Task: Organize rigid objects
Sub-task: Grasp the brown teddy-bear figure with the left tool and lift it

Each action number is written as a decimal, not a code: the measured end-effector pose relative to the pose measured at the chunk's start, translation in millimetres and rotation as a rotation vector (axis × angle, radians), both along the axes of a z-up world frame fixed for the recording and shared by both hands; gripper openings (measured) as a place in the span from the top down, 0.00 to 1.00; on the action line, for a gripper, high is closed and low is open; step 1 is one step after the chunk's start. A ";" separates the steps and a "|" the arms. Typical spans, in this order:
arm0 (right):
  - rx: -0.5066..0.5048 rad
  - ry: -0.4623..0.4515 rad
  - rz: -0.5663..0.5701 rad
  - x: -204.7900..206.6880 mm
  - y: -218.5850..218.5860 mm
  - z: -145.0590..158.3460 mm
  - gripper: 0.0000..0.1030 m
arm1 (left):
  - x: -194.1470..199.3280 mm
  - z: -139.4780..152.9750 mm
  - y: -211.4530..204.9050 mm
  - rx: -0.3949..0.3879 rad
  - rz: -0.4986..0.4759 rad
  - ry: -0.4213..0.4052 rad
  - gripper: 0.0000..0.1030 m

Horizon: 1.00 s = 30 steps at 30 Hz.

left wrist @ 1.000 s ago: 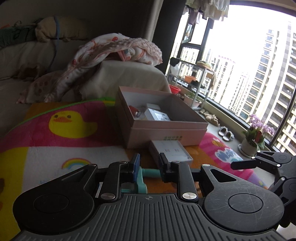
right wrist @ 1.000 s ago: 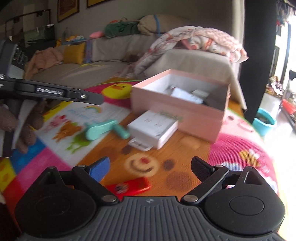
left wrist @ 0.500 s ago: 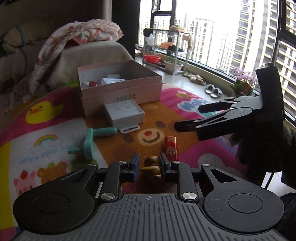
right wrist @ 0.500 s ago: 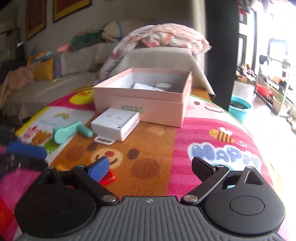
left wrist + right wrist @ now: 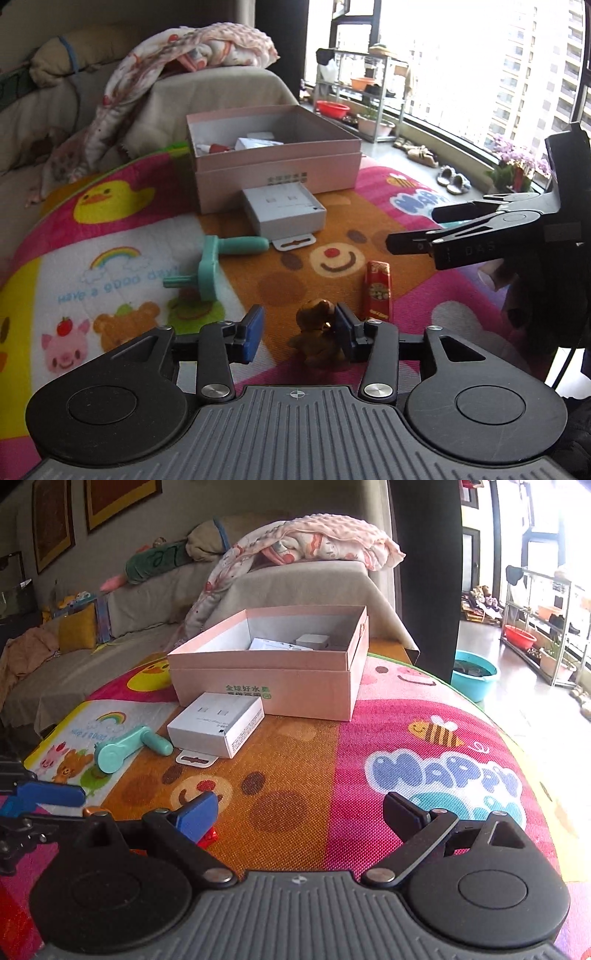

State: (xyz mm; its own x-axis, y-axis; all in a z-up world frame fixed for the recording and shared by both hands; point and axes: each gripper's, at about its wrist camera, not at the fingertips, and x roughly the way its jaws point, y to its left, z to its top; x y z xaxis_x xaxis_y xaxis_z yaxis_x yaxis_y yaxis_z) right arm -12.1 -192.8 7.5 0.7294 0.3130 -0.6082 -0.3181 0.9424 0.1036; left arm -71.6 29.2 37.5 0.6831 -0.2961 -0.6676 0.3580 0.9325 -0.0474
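Left gripper (image 5: 299,328) — jaws apart, low over the play mat (image 5: 424,295); small brown figurine (image 5: 317,332) between them, against the right pad. Red packet (image 5: 377,290) at 1 o'clock of the figurine. Teal crank handle (image 5: 214,264) at 10 o'clock. White carton (image 5: 282,210) at 12 o'clock, just before the open pink box (image 5: 277,166). Right gripper (image 5: 301,812) — jaws wide apart, holding nothing, over the mat.
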 end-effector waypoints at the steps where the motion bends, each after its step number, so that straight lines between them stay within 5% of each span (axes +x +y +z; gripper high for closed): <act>1: -0.002 0.003 -0.001 0.5 0.3 -0.4 0.07 | 0.5 0.1 1.8 0.001 0.005 0.004 0.53; 7: -0.014 0.020 -0.001 2.5 3.0 -2.5 0.07 | -0.5 -14.1 8.0 -0.105 -0.018 0.137 0.59; 20: -0.062 0.027 -0.007 3.9 11.6 -3.1 0.07 | 0.6 -10.1 33.5 -0.089 0.073 0.045 0.67; 30: -0.171 -0.113 0.316 -3.4 111.1 26.5 0.07 | -1.5 -7.4 112.3 -0.175 0.308 0.017 0.67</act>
State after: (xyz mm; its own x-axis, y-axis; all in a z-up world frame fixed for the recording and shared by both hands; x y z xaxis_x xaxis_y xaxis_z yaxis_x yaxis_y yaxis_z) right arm -15.5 -81.6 34.0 0.6788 0.4345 -0.5920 -0.5962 0.7967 -0.0989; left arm -73.1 141.5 30.0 0.7475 -0.1890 -0.6368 0.0589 0.9738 -0.2198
